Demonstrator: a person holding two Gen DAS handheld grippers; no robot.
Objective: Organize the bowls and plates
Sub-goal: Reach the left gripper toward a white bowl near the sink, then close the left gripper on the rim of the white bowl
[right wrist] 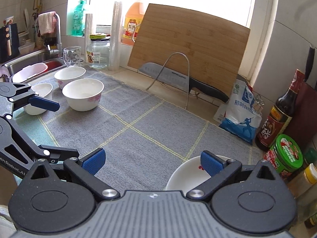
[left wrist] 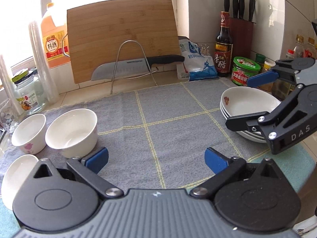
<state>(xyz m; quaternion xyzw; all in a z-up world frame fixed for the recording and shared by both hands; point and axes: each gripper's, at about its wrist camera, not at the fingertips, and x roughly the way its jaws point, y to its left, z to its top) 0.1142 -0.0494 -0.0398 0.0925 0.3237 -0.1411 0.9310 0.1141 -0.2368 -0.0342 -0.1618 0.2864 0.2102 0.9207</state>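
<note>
A grey checked cloth (left wrist: 168, 119) covers the counter. At its left stand two white bowls (left wrist: 71, 131) (left wrist: 28, 132), and a smaller white bowl (left wrist: 17, 176) lies tilted beside my left finger. A stack of shallow white plates (left wrist: 247, 103) with a red flower mark sits at the right. My left gripper (left wrist: 156, 159) is open over the bare cloth, holding nothing. My right gripper (left wrist: 238, 102) is open, its fingers spread above and below the stack's near rim. In the right wrist view, the right gripper (right wrist: 152, 163) is open, with the top plate (right wrist: 186, 176) under its right pad.
A bamboo cutting board (left wrist: 120, 37) leans at the back, with a knife (left wrist: 138, 63) on a wire rack before it. A vinegar bottle (left wrist: 223, 45), salt bag (left wrist: 198, 63), green-lid jar (left wrist: 245, 71) and knife block (left wrist: 240, 35) crowd the right. A glass jar (left wrist: 27, 95) and sink (right wrist: 33, 61) are left.
</note>
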